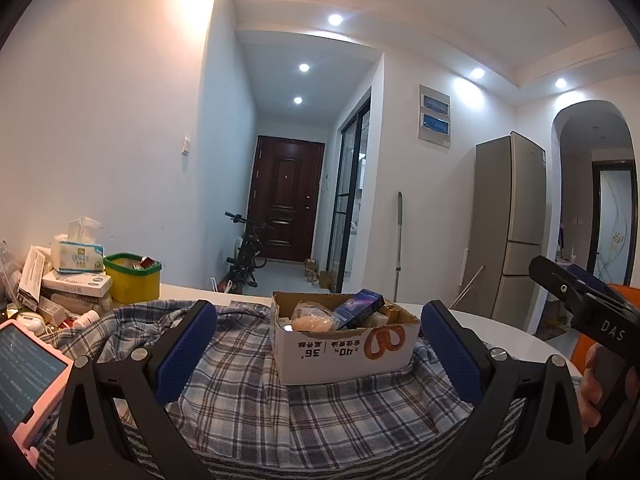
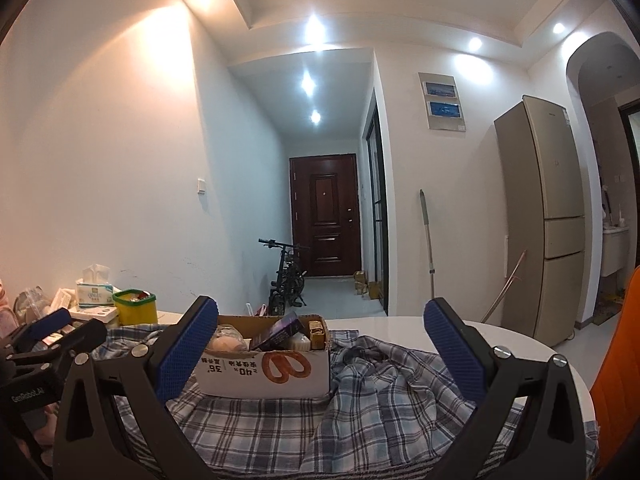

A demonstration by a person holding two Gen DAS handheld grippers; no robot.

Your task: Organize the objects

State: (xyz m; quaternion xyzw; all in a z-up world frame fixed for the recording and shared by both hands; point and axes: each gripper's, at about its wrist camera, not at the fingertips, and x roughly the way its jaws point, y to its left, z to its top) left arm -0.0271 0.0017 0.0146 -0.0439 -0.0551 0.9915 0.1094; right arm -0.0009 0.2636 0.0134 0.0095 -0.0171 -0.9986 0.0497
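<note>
A white cardboard box (image 1: 344,354) (image 2: 264,372) with a pretzel print sits on a crumpled blue plaid cloth (image 1: 248,396) (image 2: 380,392) on the white table. Inside it lie a dark blue carton (image 1: 358,309), a clear bag with something pale (image 1: 312,318) and small tins. My left gripper (image 1: 318,354) is open, its blue pads either side of the box and nearer than it. My right gripper (image 2: 320,354) is open too, with the box between its left pad and centre. The right gripper (image 1: 580,304) shows at the left wrist view's right edge, a hand holding it.
A yellow tub (image 1: 132,280) (image 2: 134,306), a tissue pack (image 1: 78,256) and stacked small boxes (image 1: 76,284) crowd the table's left end. A pink-cased phone (image 1: 28,372) lies at lower left. An orange chair back (image 2: 616,368) stands right. Beyond are a bicycle (image 1: 246,256), door and fridge (image 1: 508,224).
</note>
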